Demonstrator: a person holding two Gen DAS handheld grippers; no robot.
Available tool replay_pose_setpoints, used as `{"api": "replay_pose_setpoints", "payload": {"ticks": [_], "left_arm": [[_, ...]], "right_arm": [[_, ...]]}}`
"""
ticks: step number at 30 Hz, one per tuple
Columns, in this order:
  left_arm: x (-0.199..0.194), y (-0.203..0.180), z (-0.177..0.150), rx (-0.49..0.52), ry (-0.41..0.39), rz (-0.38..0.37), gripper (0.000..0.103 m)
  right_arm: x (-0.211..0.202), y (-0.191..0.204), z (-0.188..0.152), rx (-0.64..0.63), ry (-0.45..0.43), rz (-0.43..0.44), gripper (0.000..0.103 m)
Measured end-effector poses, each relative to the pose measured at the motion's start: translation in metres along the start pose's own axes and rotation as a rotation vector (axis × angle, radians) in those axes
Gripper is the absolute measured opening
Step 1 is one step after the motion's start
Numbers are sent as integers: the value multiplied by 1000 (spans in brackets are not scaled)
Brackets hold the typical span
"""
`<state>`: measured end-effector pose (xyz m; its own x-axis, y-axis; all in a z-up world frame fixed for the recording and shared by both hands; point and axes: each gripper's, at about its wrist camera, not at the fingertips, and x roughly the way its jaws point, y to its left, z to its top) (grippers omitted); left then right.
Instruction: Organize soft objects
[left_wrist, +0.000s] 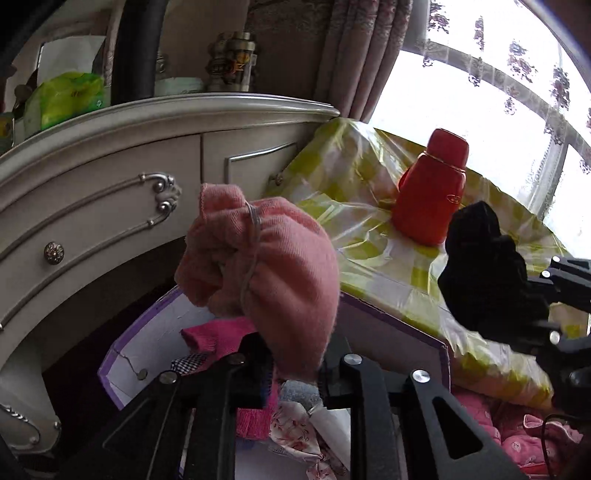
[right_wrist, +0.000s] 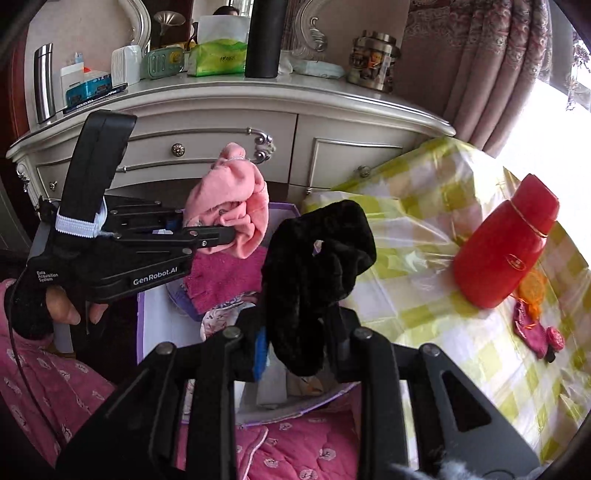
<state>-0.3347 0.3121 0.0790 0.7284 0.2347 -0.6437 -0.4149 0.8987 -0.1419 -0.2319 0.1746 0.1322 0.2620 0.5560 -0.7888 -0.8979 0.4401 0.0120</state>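
My left gripper (left_wrist: 295, 373) is shut on a light pink knit cloth (left_wrist: 266, 269) and holds it above an open white box with a purple rim (left_wrist: 147, 328). The same cloth (right_wrist: 229, 206) and left gripper (right_wrist: 225, 236) show in the right wrist view. My right gripper (right_wrist: 295, 350) is shut on a black fuzzy cloth (right_wrist: 314, 269), held over the box's right side; the cloth also shows at the right of the left wrist view (left_wrist: 484, 273). The box (right_wrist: 159, 325) holds a magenta knit piece (right_wrist: 221, 280), a floral fabric (left_wrist: 295, 432) and other soft items.
A red bottle (right_wrist: 506, 243) stands on the table with a yellow-green checked plastic cover (right_wrist: 424, 206). A small magenta pouch with orange trim (right_wrist: 535, 328) lies near it. A cream dresser (right_wrist: 221, 125) with clutter on top stands behind. Pink quilted fabric (right_wrist: 295, 450) lies below.
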Motion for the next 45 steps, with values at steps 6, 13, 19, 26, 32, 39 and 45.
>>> {"api": "replay_pose_setpoints", "payload": {"ticks": [6,13,19,26,32,39,45], "left_arm": [[-20,6,4,-13,-117,101,88],[-4,-61,23,152,-103,-71,89],[61,-183,20,421,55,-303,89],[163,-316,22,503,143,-394,89],[226,-360,32,402,199,-382,89],[243,-337,34,251,250,-442,90],[245,-340,35,253,255,-467,97]], "right_arm": [[7,-10,-5,80,-29,44,71],[-15,-58,-35,158,-21,-85,74],[-30,-160,-95,351,57,-300,80],[-40,-307,-173,631,112,-490,80],[-20,-418,-202,815,117,-505,81],[19,-484,-208,843,132,-544,81],[48,-522,-203,829,166,-586,74]]}}
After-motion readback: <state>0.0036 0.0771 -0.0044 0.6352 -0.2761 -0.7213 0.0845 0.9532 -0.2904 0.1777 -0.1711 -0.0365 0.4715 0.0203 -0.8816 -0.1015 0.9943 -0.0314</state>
